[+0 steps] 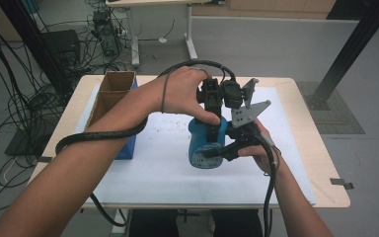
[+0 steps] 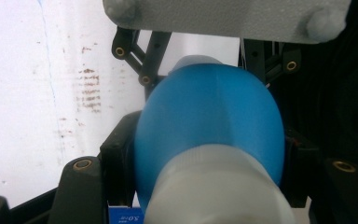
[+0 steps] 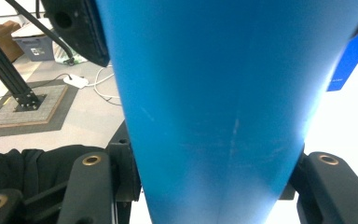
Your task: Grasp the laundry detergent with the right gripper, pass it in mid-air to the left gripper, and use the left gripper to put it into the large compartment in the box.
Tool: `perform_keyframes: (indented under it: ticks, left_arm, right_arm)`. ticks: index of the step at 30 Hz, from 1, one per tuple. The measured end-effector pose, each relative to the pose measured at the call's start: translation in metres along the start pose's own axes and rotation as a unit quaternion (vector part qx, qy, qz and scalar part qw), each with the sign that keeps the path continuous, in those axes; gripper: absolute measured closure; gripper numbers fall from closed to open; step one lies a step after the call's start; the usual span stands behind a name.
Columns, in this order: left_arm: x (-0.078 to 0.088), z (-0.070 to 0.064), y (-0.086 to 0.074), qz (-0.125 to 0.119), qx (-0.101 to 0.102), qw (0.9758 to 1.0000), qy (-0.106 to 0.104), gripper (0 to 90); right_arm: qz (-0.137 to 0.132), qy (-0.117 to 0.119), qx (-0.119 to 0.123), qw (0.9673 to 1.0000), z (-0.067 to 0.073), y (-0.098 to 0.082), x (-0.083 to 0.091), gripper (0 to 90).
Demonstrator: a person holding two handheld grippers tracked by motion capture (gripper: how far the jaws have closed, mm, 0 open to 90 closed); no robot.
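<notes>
1. Mid-task over the table (image 1: 306,163): a blue bottle (image 1: 206,140) is held off the white sheet (image 1: 153,168), clamped at once by the left gripper (image 1: 212,106) near its top and the right gripper (image 1: 227,148) around its body.
2. Judging by this two-handed hold, the pick-up is done; whether the pale cap (image 2: 219,186) gets twisted or the bottle goes elsewhere remains open.
3. The bottle is smooth, rounded, faintly scuffed plastic; the sheet is speckled with brown marks, and an open cardboard box (image 1: 111,94) stands at the left.
</notes>
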State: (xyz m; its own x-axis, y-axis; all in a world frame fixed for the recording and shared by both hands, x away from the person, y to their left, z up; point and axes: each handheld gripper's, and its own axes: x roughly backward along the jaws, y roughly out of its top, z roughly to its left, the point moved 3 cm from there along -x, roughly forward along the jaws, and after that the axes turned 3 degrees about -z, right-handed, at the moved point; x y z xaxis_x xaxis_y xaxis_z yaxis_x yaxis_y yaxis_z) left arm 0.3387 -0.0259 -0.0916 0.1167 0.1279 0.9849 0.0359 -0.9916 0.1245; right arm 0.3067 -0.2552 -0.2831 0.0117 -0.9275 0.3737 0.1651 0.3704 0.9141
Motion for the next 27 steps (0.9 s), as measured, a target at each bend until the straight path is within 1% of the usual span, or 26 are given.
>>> perform_keyframes:
  ticks: [12,16,27]
  left_arm:
    - [0.0005,-0.0009,0.0006,-0.002,-0.001,1.0,0.002,37.7]
    - [-0.0004,-0.0004,0.0016,0.001,-0.001,1.0,0.001,37.7]
    - [0.0003,-0.0004,-0.0004,-0.003,0.002,1.0,0.001,37.8]
  right_arm:
    - [-0.001,0.0,0.0,1.0,-0.0001,-0.0002,0.0016,43.1]
    - [-0.001,0.0,-0.001,1.0,-0.0002,-0.0007,0.0013,43.1]
    - [-0.004,0.001,-0.001,1.0,-0.0006,-0.0013,0.0007,43.1]
